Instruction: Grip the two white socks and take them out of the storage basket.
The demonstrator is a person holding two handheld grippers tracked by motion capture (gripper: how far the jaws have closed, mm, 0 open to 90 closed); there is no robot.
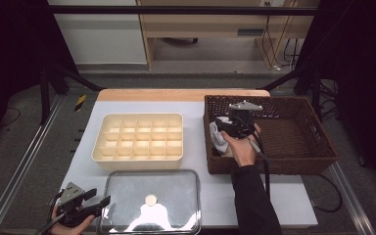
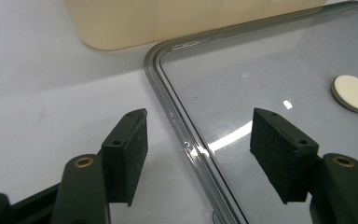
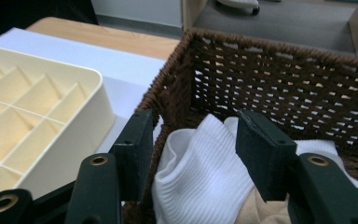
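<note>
Reaching into the near-left corner of the basket [image 1: 293,161], the right gripper [image 1: 226,128] holds its fingers [image 3: 135,144] spread wide; in the right gripper view one finger sits outside the basket's left wall and the other inside, over a white ribbed sock [image 3: 200,172] bunched in that corner. Whether the fingers touch the sock I cannot tell. A bit of beige cloth [image 3: 256,210] shows just under the sock at the near edge. The basket, dark brown wicker, stands on the right side of the bench [image 1: 284,196], its left wall just beside a cream tray [image 1: 137,141] split into many small compartments, all bare as far as they show. The tray sits at the middle of the bench, left of the basket. Near of the tray lies a clear lid [image 1: 150,200] with a grey rim and a small round pale knob [image 1: 151,199] at its centre, flat on the bench and reflecting light. The left gripper [image 1: 105,203] is low at the near-left corner of the bench, held in a hand [image 1: 71,223], pointing right at the lid's left edge. In the left gripper view its fingers [image 2: 128,154] are wide apart and grip nothing: one is over the white bench, the other over the lid, with the lid's rim running between them.
</note>
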